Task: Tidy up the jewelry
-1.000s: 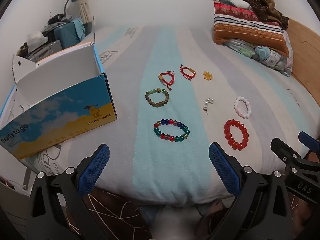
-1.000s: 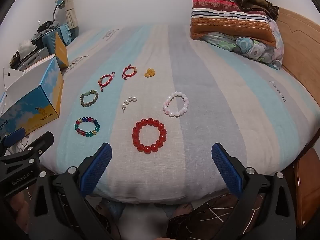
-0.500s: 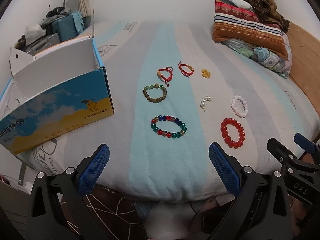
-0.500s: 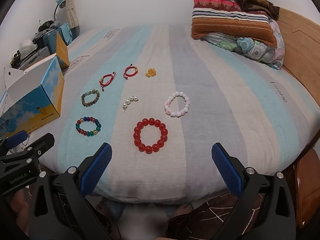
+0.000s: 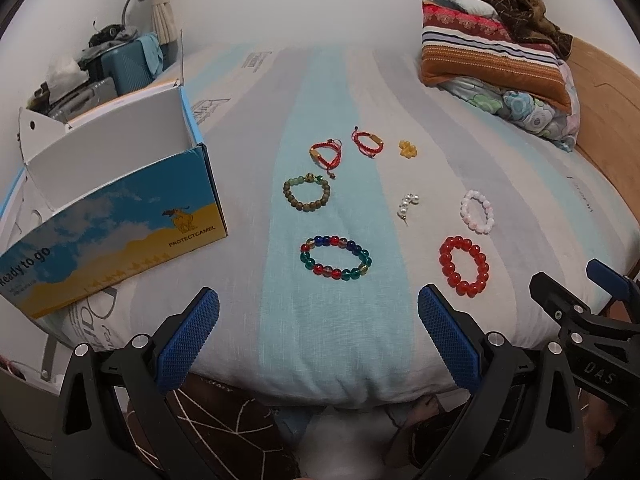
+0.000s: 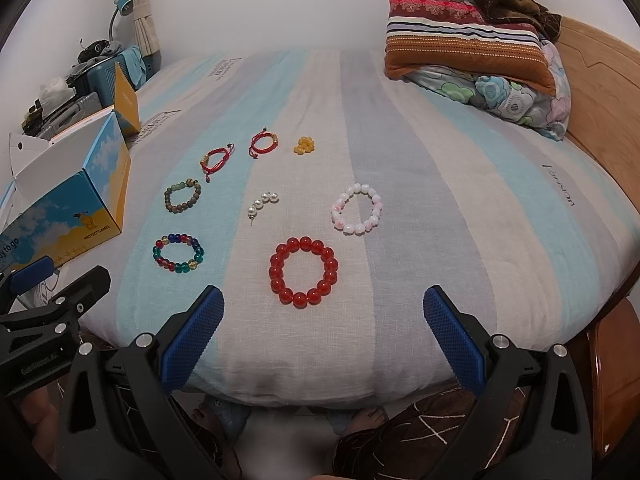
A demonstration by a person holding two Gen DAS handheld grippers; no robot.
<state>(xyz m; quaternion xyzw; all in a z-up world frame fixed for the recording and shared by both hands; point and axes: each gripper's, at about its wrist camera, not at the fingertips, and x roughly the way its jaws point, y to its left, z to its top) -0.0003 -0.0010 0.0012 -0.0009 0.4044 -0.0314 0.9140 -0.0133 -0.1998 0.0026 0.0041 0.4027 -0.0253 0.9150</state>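
Several bracelets lie on the striped bed. A multicolour bead bracelet [image 5: 335, 257] [image 6: 178, 253] lies just ahead of my open, empty left gripper [image 5: 318, 322]. A red bead bracelet [image 6: 303, 277] [image 5: 464, 266] lies just ahead of my open, empty right gripper [image 6: 323, 320]. Farther back lie a pink-white bracelet [image 6: 357, 208], a pearl piece [image 6: 262, 202], an olive bead bracelet [image 5: 307, 193], two red cord bracelets [image 5: 327, 153] [image 5: 367, 142] and a yellow charm [image 5: 407, 148]. An open blue-and-yellow box [image 5: 108, 208] stands at the left.
Stacked pillows and a blanket [image 5: 496, 56] lie at the bed's far right by the wooden headboard [image 6: 600, 92]. Luggage and clutter [image 5: 100, 68] stand beyond the box. The bed's front edge [image 5: 320, 384] is just under both grippers.
Both grippers have moved a little forward and up over the bed edge; the bracelets and box lie where they were. Both stay open.
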